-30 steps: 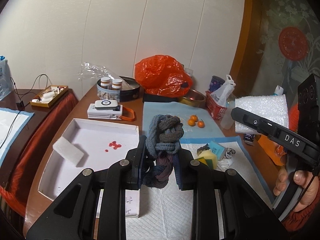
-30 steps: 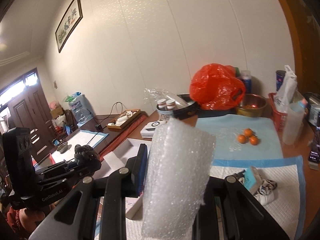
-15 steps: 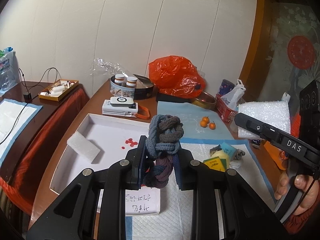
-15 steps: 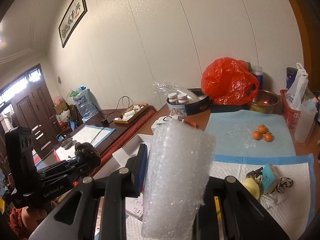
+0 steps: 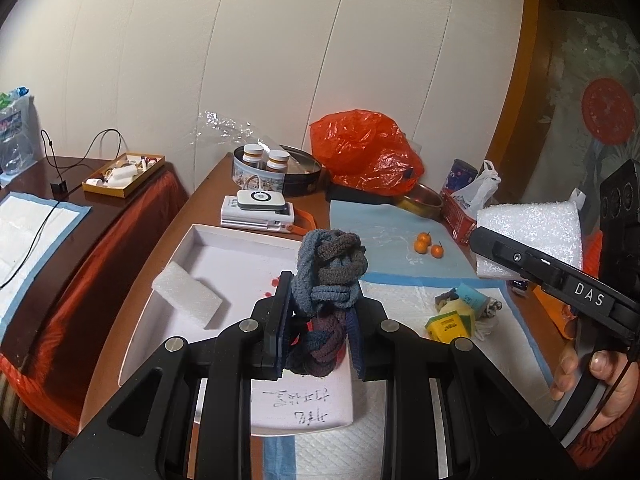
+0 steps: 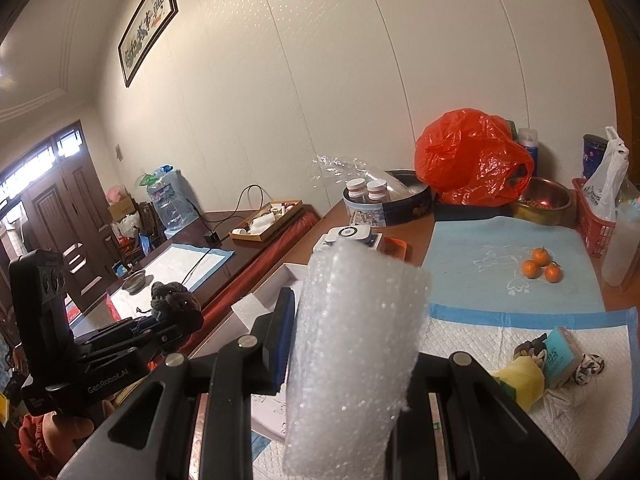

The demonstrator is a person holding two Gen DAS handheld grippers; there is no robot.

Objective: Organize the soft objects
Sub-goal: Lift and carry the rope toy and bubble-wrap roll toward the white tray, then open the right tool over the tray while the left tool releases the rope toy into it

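Knotted scrunchies [image 5: 328,280] upright; foam sheet [image 6: 352,352] likely curled.

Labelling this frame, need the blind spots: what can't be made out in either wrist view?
- Left wrist: the white tray's near middle, hidden by the hair-tie bundle in the left gripper.
- Right wrist: most of that tray, hidden by the white foam sheet in the right gripper.
- Both: pill bottle labels too small to read.
- Right wrist: metal bowl contents unclear.

Knotted sock bundle [image 5: 330,280] between left tongs [image 5: 320,328]
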